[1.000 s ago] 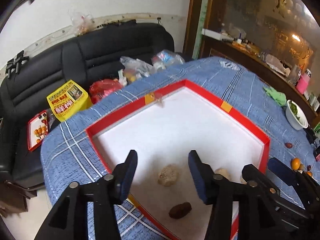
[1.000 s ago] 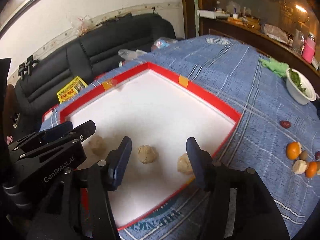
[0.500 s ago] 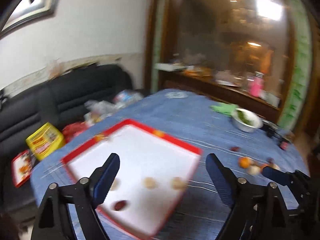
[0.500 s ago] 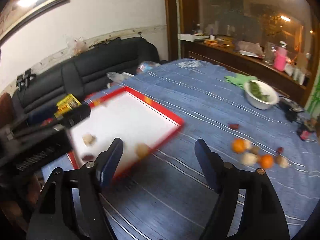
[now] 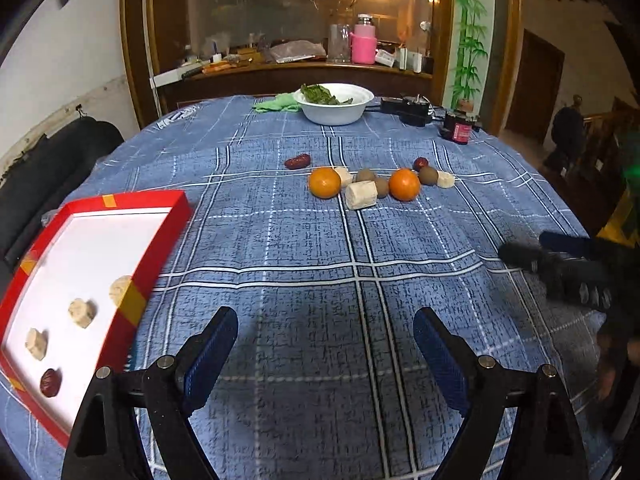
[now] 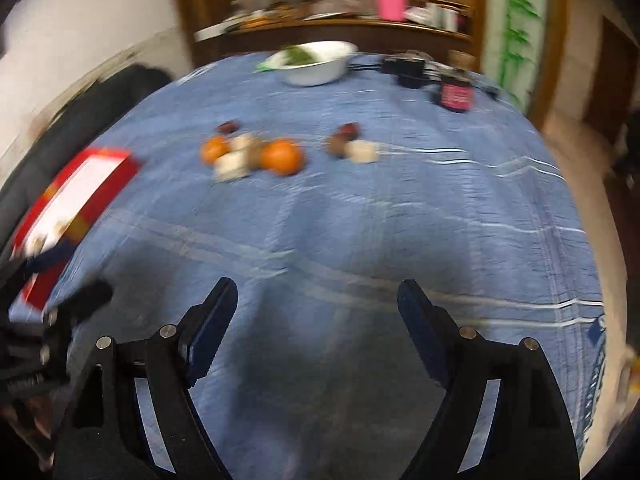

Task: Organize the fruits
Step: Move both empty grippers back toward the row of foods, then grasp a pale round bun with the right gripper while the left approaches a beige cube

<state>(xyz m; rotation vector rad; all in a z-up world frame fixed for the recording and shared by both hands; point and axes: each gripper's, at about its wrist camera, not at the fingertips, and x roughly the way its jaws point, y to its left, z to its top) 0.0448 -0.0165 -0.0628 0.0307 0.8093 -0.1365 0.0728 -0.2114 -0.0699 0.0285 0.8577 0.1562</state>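
We have swung both grippers away from the red tray (image 5: 160,240), where three pale pieces and a date already lie, toward the loose fruits (image 5: 362,184) mid-table. Left gripper (image 5: 326,344) and right gripper (image 6: 316,312) both gape empty, so another pick comes next.

A: What do the grippers look like?
B: The left gripper (image 5: 325,344) has black angular arms, dark blue ridged pads (image 5: 210,354) and silver screws.
A: And the other?
B: The right gripper (image 6: 316,322) is built the same, blurred; white lettering at nine o'clock is unreadable.
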